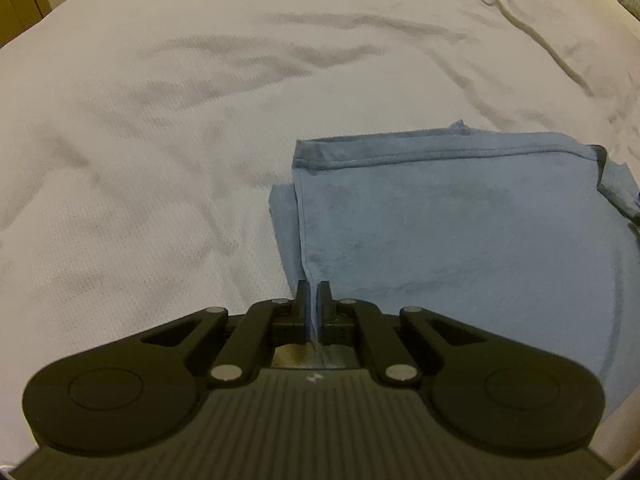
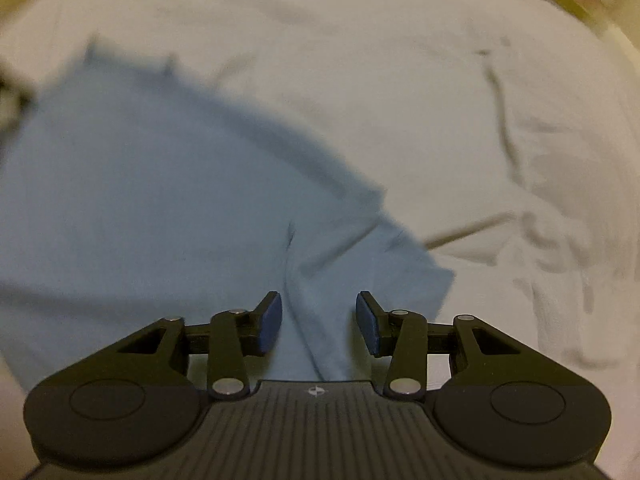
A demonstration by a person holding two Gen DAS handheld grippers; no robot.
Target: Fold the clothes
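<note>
Your left gripper (image 1: pixel 313 292) pinches the shirt (image 1: pixel 460 216) edge at lower centre, anchoring it; your right gripper (image 2: pixel 319 312) hangs wide open, empty, above a crease, likely about to grab.

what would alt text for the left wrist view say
The left black tongs are shut on the near edge of a folded light blue cotton garment, which lies flat on a wrinkled white textured bedsheet. The garment's hemmed edge runs along its far side, and a lower layer peeks out at its left.
</note>
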